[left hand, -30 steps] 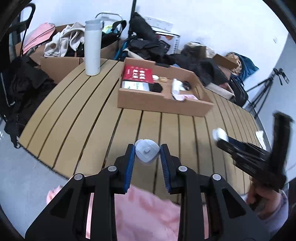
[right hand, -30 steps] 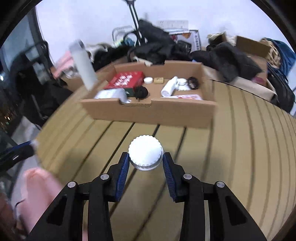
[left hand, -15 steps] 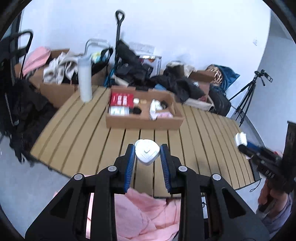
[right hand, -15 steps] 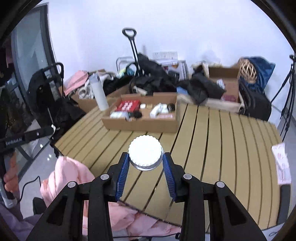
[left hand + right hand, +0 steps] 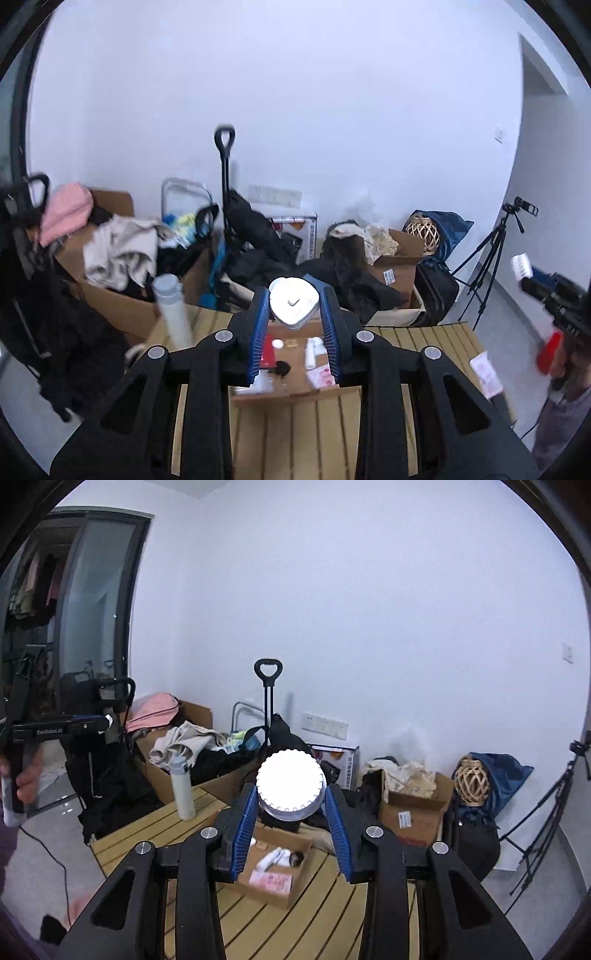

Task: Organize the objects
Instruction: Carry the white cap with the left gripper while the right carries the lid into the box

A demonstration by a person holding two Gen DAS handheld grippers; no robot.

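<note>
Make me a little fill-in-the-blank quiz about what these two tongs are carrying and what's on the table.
1. The right tongs grip a round white lid with a ____ edge.
2. The left tongs are shut on a small ____ cap.
3. On the slatted table sits an open ____ box.
4. The tall white bottle stands ____ the box.

Missing words: ridged; white; cardboard; outside

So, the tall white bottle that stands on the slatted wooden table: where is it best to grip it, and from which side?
Probably the plain white body of the tall white bottle, below its grey cap, approached level from the open table side. It stands upright near the edge of the slatted wooden table, apart from the cardboard box.
</note>
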